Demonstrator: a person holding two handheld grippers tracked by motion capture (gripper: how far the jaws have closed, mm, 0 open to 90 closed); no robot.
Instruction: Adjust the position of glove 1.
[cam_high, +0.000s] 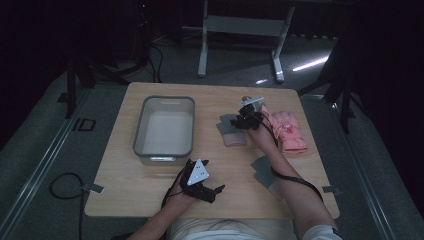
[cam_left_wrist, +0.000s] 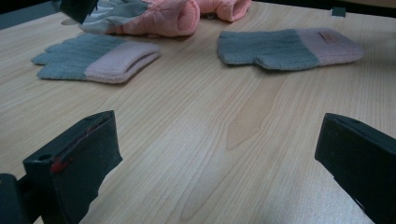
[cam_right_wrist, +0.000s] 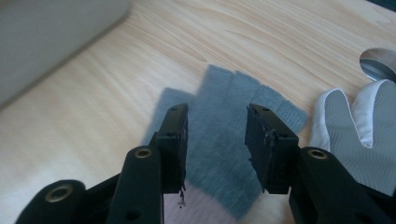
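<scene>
A grey knit glove with a pink cuff (cam_high: 233, 132) (cam_right_wrist: 224, 154) lies flat right of the table's middle. My right gripper (cam_high: 241, 120) (cam_right_wrist: 215, 135) hangs just over its grey fingers, jaws partly apart, and I see no pad pressing on the knit. A second grey and pink glove (cam_high: 264, 172) (cam_left_wrist: 289, 46) lies nearer the front, beside the right forearm. Pink padded gloves (cam_high: 288, 131) (cam_left_wrist: 154, 16) rest to the right, one showing a white and grey palm (cam_right_wrist: 359, 116). My left gripper (cam_high: 216, 194) (cam_left_wrist: 215, 154) sits near the front edge, wide open with bare wood between its jaws.
A grey plastic bin (cam_high: 164, 145) (cam_right_wrist: 51, 37) stands on the left half of the wooden table (cam_high: 125, 180). A small round metal object (cam_right_wrist: 380, 63) sits at the far side near the padded gloves. A table frame (cam_high: 240, 30) stands on the floor behind.
</scene>
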